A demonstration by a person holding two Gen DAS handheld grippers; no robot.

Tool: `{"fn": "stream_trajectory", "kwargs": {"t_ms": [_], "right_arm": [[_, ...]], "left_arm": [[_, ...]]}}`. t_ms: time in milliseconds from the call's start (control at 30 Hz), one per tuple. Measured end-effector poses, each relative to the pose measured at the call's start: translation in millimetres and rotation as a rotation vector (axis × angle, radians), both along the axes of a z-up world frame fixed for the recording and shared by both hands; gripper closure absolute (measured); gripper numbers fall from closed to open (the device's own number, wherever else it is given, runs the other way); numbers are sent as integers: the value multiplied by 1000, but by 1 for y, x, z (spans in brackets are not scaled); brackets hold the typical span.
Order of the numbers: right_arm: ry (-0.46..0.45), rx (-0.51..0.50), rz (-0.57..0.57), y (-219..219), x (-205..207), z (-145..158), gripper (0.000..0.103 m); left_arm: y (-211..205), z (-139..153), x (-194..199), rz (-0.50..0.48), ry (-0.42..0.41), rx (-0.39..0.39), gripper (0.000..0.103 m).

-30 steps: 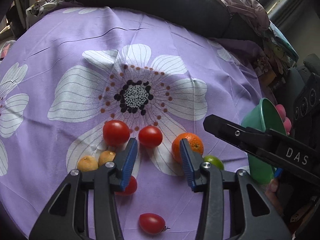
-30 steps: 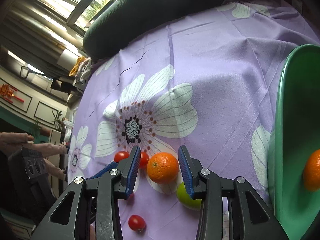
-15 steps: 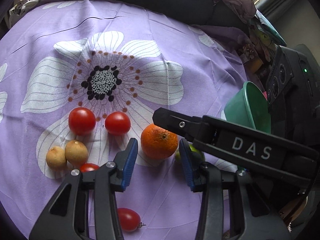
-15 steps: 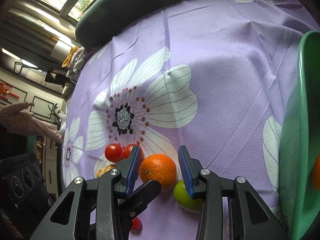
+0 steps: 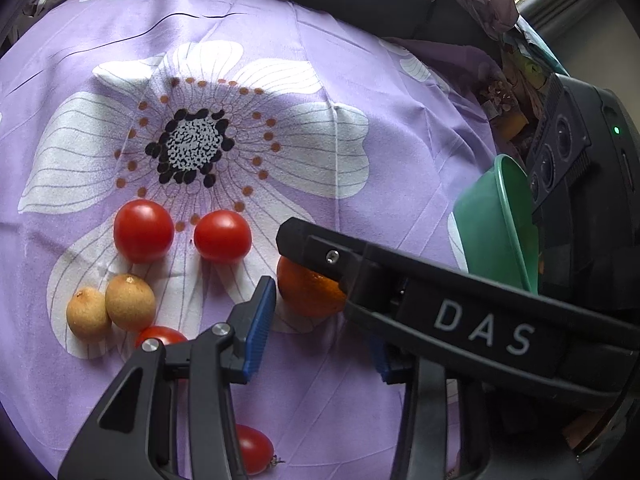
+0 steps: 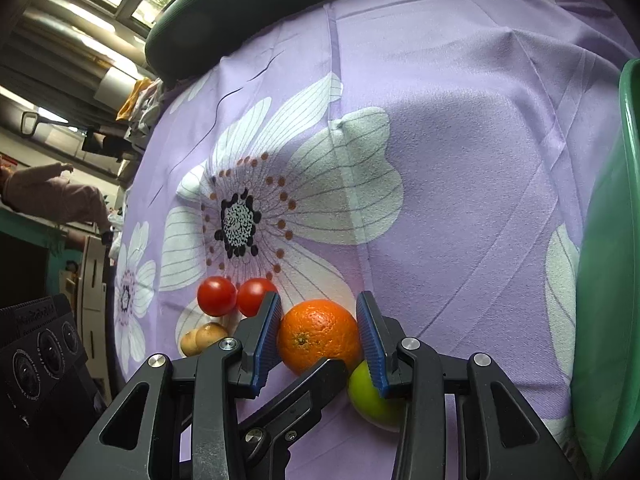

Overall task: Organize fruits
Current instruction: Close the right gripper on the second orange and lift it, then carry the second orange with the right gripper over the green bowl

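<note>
My right gripper [image 6: 318,334] straddles the orange [image 6: 319,336]: blue pads either side of it. Left pad looks in contact or nearly so, right pad sits at the orange's edge. Can't tell if it's actually clamped; orange sits on the purple flowered cloth [image 6: 460,140].

Left gripper [image 5: 320,328] is part open, nothing between the pads. Its right finger is mostly hidden behind the right gripper's black arm marked DAS, which crosses the left wrist view. Left pad tip is just beside the orange [image 5: 308,292], at about 8 o'clock of it.

Outward from the orange, right wrist view:
- green lime [image 6: 372,400] at 5 o'clock, touching or almost touching, partly behind my right finger
- two red tomatoes [image 6: 236,296] at 10 o'clock, side by side, touching each other
- two small tan fruits [image 6: 202,336] at 9 o'clock, just beyond my left finger
- green bowl [image 6: 608,320] at 3 o'clock, at the frame edge, well apart

Left wrist view adds:
- third tomato [image 5: 162,336] half hidden by the left gripper's finger, just beside the tan fruits
- oval tomato [image 5: 254,448] at 6 o'clock, near the bottom edge, alone

Black cushion [image 6: 224,20] runs along the far edge of the cloth at 12 o'clock.
</note>
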State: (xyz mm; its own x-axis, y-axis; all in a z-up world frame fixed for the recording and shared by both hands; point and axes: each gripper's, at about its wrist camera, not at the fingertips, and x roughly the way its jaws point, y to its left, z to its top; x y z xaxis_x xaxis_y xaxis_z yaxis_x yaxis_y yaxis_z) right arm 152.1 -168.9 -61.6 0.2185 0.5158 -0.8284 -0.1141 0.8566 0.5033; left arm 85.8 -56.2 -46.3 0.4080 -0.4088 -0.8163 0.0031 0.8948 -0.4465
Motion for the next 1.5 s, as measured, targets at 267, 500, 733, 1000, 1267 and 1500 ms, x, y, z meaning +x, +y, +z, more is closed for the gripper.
{"fn": "stream_trajectory", "kwargs": {"t_ms": [267, 500, 733, 1000, 1267, 1500], "right_arm": [[-24, 13, 10, -1, -3, 3, 62], [-177, 33, 6, -7, -20, 45, 62], [-287, 42, -17, -22, -37, 77, 62], [-370, 46, -67, -45, -49, 102, 62], [-405, 51, -161, -85, -52, 112, 62], [-423, 56, -254, -123, -55, 115, 62]], "left_arm": [[-1, 5, -3, 2, -26, 15, 62], [-9, 41, -20, -8, -184, 34, 62], [-25, 67, -33, -34, -286, 52, 62], [-49, 87, -34, -93, -359, 65, 62], [-88, 98, -26, -188, -393, 74, 62], [-127, 99, -16, -286, -408, 80, 62]]}}
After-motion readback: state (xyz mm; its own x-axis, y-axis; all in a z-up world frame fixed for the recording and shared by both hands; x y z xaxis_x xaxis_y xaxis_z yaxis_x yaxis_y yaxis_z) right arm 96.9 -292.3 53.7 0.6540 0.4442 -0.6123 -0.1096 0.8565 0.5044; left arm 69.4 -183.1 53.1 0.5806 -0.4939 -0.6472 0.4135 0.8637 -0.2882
